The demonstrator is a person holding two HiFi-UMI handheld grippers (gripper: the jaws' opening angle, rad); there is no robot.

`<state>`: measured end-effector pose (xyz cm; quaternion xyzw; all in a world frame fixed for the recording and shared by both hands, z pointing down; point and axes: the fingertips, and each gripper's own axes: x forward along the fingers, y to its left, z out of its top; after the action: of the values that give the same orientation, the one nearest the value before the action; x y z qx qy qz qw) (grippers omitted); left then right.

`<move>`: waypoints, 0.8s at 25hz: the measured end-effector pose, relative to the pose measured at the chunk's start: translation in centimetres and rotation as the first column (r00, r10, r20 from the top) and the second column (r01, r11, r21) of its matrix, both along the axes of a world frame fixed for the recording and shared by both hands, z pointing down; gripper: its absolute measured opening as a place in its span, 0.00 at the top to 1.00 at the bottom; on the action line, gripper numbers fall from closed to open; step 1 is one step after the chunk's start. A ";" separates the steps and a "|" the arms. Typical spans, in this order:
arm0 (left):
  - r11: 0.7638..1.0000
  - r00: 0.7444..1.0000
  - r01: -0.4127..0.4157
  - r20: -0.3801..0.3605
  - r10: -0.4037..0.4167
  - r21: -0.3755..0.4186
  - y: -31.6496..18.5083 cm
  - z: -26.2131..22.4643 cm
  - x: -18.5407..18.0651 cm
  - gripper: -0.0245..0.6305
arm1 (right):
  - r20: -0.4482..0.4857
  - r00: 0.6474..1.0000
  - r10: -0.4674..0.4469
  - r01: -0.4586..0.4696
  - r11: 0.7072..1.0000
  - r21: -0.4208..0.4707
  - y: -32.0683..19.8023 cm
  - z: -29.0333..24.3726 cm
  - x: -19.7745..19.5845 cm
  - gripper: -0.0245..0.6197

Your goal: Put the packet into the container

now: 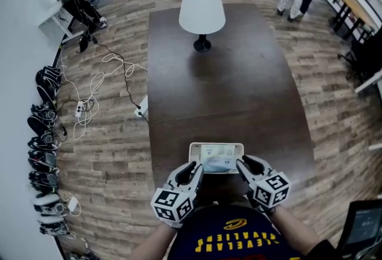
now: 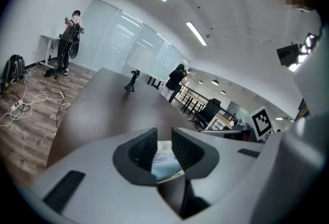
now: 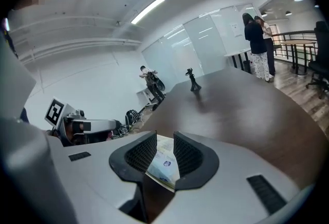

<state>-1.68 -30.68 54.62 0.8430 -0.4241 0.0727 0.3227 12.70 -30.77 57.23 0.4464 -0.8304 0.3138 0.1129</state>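
dark wooden table [image 1: 227,74] carries a white container [image 1: 192,150] at its near edge. we find the packet [image 1: 218,158] held over it, left gripper [image 1: 194,167] and right gripper [image 1: 244,164] each clamped on one end. risk: an uneven release could hang it on the rim.

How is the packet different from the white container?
The packet is bluish with print on it; the container is plain white. The packet is smaller, lying within the container's rim in the head view. The left tongs and right tongs pinch the packet, not the container. Both are rectangular.
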 end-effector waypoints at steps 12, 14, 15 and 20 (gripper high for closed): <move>0.985 0.994 -0.036 -0.094 0.053 0.169 -0.4 -8.6 2.2 0.96 | 0.095 0.992 -0.078 0.057 0.977 0.203 0.0 -9.9 -2.4 0.95; 0.984 0.994 -0.040 -0.098 0.058 0.173 -0.4 -8.7 2.3 0.96 | 0.077 0.993 -0.086 0.066 0.970 0.233 0.0 -10.6 -2.7 0.95; 0.984 0.993 -0.042 -0.098 0.060 0.174 -0.4 -8.7 2.3 0.96 | 0.075 0.994 -0.085 0.065 0.968 0.242 -0.1 -10.8 -2.7 0.95; 0.982 0.993 -0.049 -0.098 0.068 0.184 -0.3 -8.4 2.5 0.96 | 0.065 0.995 -0.074 0.055 0.965 0.258 -0.1 -11.1 -2.5 0.95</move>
<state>0.81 -30.98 46.25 0.8836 -0.3868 -0.0006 0.2640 10.25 -30.90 46.16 0.4181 -0.8816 0.2164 0.0336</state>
